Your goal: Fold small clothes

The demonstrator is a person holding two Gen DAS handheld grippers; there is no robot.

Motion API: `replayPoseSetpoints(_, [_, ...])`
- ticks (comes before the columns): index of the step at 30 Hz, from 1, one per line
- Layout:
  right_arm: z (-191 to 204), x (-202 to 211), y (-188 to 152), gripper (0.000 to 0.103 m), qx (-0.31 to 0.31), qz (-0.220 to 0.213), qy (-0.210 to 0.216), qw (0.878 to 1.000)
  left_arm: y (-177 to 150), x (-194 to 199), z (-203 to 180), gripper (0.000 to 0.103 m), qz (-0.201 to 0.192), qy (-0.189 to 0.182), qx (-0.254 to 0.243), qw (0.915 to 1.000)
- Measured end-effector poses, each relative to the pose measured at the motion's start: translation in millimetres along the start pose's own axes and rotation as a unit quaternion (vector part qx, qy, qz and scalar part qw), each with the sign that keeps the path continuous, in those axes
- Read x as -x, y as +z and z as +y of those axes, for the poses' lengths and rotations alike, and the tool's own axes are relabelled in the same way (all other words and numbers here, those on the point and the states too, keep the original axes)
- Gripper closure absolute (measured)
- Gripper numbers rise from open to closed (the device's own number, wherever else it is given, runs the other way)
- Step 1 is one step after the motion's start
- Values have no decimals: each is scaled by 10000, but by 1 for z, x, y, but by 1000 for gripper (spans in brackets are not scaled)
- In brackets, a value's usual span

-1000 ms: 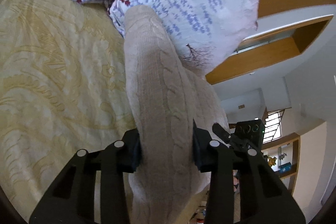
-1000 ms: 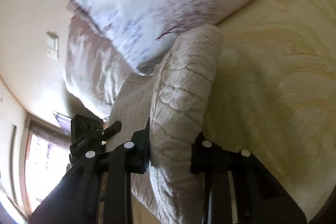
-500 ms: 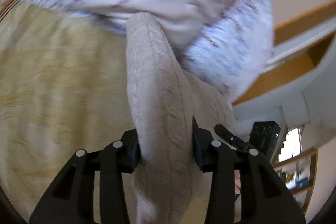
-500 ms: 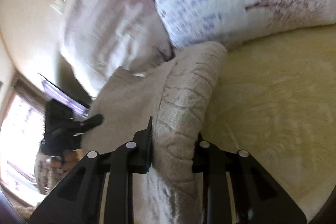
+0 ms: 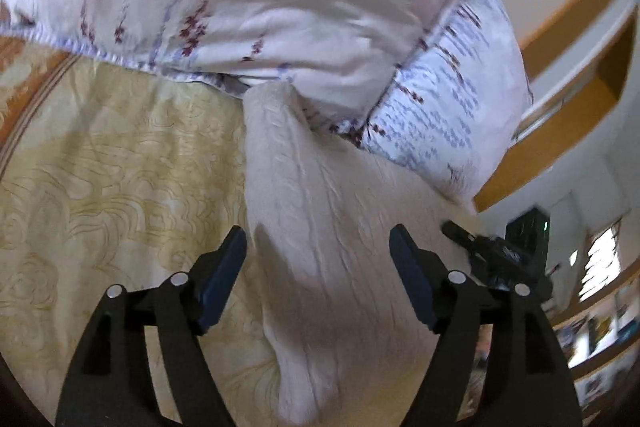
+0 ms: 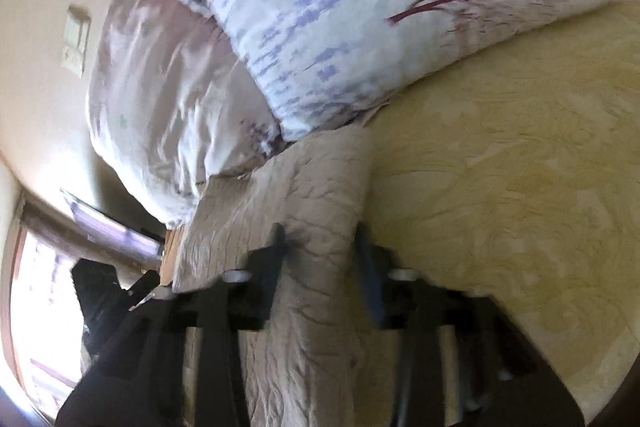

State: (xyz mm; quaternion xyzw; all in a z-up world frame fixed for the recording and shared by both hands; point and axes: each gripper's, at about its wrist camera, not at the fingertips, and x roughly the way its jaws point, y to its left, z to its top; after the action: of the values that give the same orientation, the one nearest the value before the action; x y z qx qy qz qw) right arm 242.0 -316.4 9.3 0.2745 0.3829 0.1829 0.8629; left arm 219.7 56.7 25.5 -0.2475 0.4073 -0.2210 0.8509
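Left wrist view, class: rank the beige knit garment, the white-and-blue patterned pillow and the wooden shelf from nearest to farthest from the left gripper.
1. Beige knit garment: lies between the open fingers of the left gripper.
2. White-and-blue patterned pillow: beyond the garment, upper right.
3. Wooden shelf: on the wall behind the pillow, far right.

L black two-finger gripper had jaws spread wide, pads off cream cable-knit sweater between them. R black two-finger gripper had jaws closer, flanking sweater fold; contact unclear, blurred.
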Motion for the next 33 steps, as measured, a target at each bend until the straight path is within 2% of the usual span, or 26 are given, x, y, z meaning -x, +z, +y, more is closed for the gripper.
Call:
replayPoseSetpoints(3, [2, -7, 1, 94, 51, -156, -567, 9983, -7, 3, -6, 28, 42, 247, -216, 9995])
replayPoseSetpoints(6, [3, -11, 0, 93, 144, -56, -768, 9969, -12, 4, -11, 27, 19, 541, -432, 9976])
replayPoseSetpoints(8, [13, 1, -3, 91, 350, -141, -867, 9955, -19, 7, -11, 26, 52, 655, -521, 9965])
replayPoseSetpoints(10, [24, 22, -12, 85, 616, -355, -880, 9936, -23, 10, -13, 26, 43, 771, -596, 9952])
replayPoseSetpoints(11, [30, 31, -17, 81, 748, -434, -824, 9928, -26, 12, -14, 25, 25, 866, -661, 9940])
replayPoseSetpoints(13, [41, 48, -29, 80, 1040, -538, -697, 9907, -31, 16, -14, 25, -2, 949, -738, 9928])
replayPoseSetpoints(15, [50, 58, -43, 80, 1346, -465, -561, 9882, -36, 18, -13, 25, 22, 1035, -773, 9916])
replayPoseSetpoints(17, [56, 52, -55, 80, 1563, -219, -611, 9856, -41, 17, -12, 25, 65, 1132, -805, 9903])
replayPoseSetpoints(20, [50, 26, -73, 79, 1778, 302, -1240, 9758, -48, 10, -8, 22, 137, 1277, -850, 9881])
replayPoseSetpoints(24, [49, 27, -78, 76, 1636, 68, -1238, 9787, -53, 6, -8, 17, 122, 1427, -907, 9855])
replayPoseSetpoints(25, [49, 32, -78, 71, 1566, -36, -1186, 9805, -53, 8, -9, 18, 102, 1393, -884, 9863])
replayPoseSetpoints(26, [49, 38, -80, 58, 1517, -159, -1146, 9816, -54, 11, -10, 18, 65, 1329, -868, 9873])
replayPoseSetpoints(27, [51, 46, -83, 48, 1502, -358, -1189, 9808, -56, 17, -11, 18, -11, 1252, -876, 9883])
replayPoseSetpoints(28, [52, 52, -85, 28, 1528, -509, -1284, 9786, -58, 20, -12, 18, -77, 1227, -896, 9884])
replayPoseSetpoints(29, [55, 57, -88, 21, 1596, -666, -1366, 9754, -60, 25, -12, 17, -161, 1210, -916, 9883])
replayPoseSetpoints(33, [56, 77, -101, 21, 1640, -994, -1527, 9695, -72, 40, -12, 8, -381, 1066, -851, 9899])
